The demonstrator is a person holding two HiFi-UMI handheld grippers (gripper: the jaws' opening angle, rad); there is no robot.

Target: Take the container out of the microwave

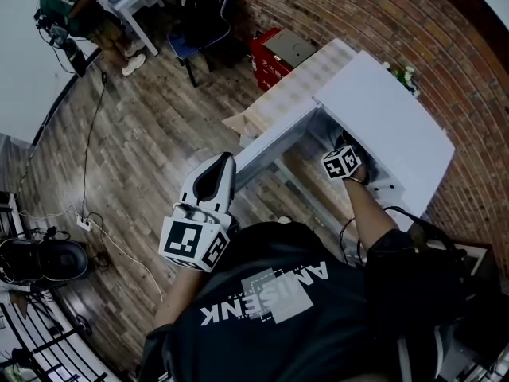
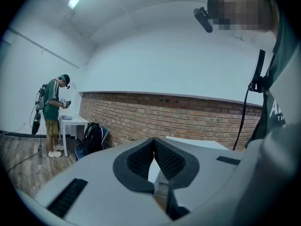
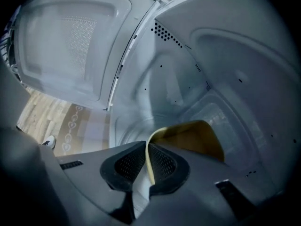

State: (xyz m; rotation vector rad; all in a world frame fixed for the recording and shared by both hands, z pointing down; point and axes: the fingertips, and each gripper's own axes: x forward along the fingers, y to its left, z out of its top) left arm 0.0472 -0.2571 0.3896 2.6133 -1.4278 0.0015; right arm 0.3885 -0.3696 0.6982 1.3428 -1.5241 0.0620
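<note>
Container (image 3: 193,138) rim, seemingly yellow, pinched by right gripper (image 3: 146,154) inside microwave (image 3: 225,55); left gripper (image 2: 154,147) pressed together, empty.

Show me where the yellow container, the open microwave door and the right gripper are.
yellow container (image 3: 190,139), right gripper view, on its inner wall.
microwave door (image 3: 70,46), right gripper view, on its window panel.
right gripper (image 3: 146,150), right gripper view, between its fingers, shut on the container's rim.
</note>
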